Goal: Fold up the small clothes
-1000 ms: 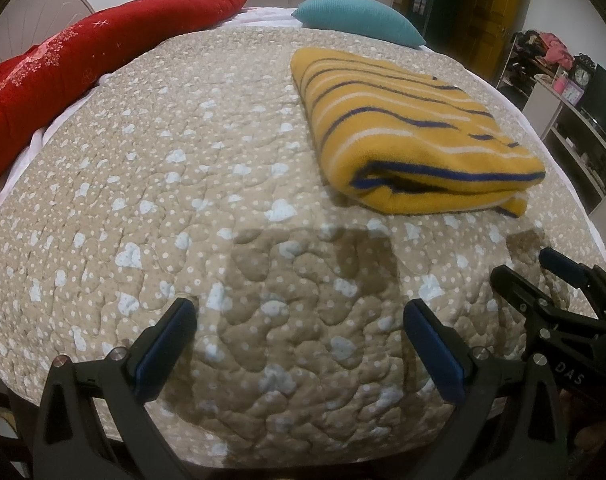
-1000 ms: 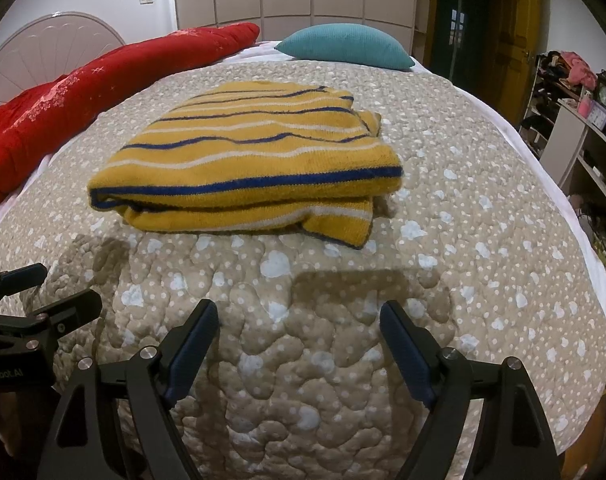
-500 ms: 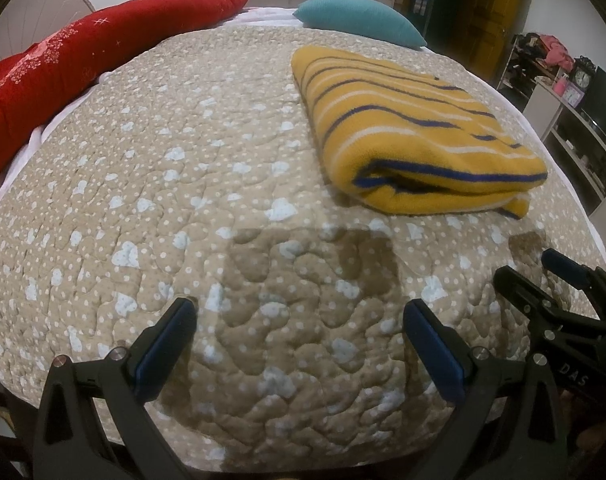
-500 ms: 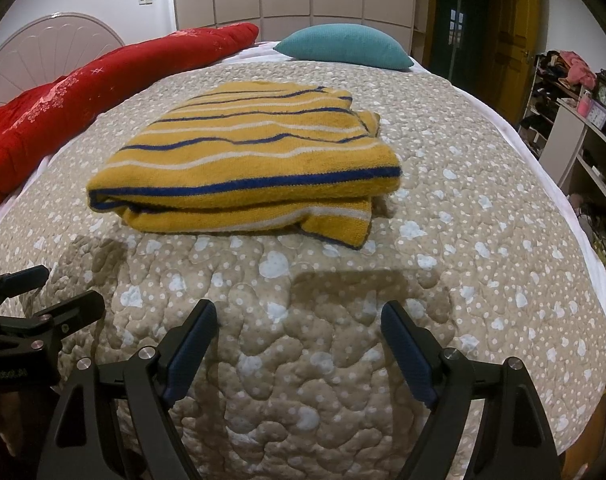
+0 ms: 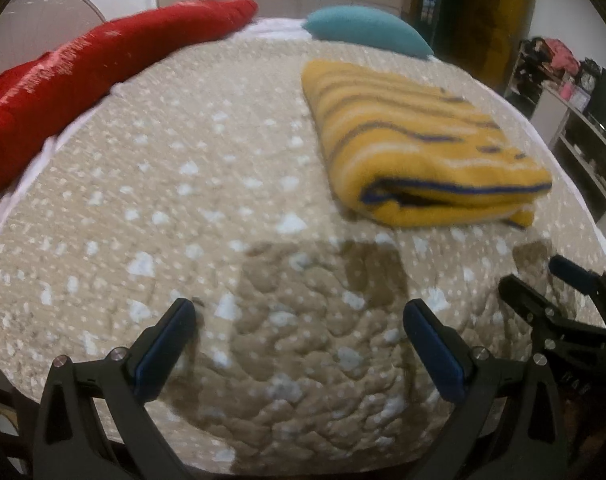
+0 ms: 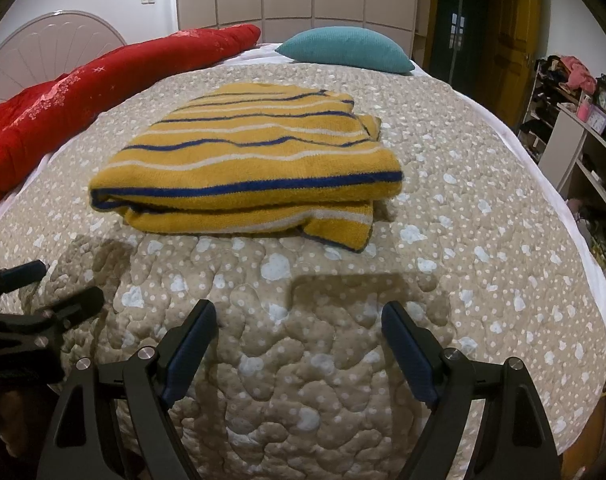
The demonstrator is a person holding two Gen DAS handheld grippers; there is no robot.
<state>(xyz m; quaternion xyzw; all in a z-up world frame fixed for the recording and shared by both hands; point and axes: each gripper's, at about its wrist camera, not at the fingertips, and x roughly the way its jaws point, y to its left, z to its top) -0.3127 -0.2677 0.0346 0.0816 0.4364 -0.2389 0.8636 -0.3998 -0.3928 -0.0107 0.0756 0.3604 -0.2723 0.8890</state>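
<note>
— Where's the garment?

— The yellow striped sweater (image 6: 247, 168) lies folded into a thick stack on the quilted beige bedspread (image 6: 303, 360), toward the middle of the bed. Blue and white stripes run across it, and one corner sticks out at its near right.

— And the grippers?

— Both hang over the near part of the bedspread, short of the sweater and not touching it. The right gripper (image 6: 299, 344) has its jaws spread wide with only quilt showing between them. The left gripper (image 5: 299, 344) is just as wide and just as empty; its view is blurred.

— How do they stand to each other?

— Side by side, the left one just beside the right.

— Anything else on the bed?

— A red blanket (image 6: 83, 92) along the far left edge and a teal pillow (image 6: 347, 50) at the far end. Shelves (image 6: 583, 148) stand to the right.
</note>
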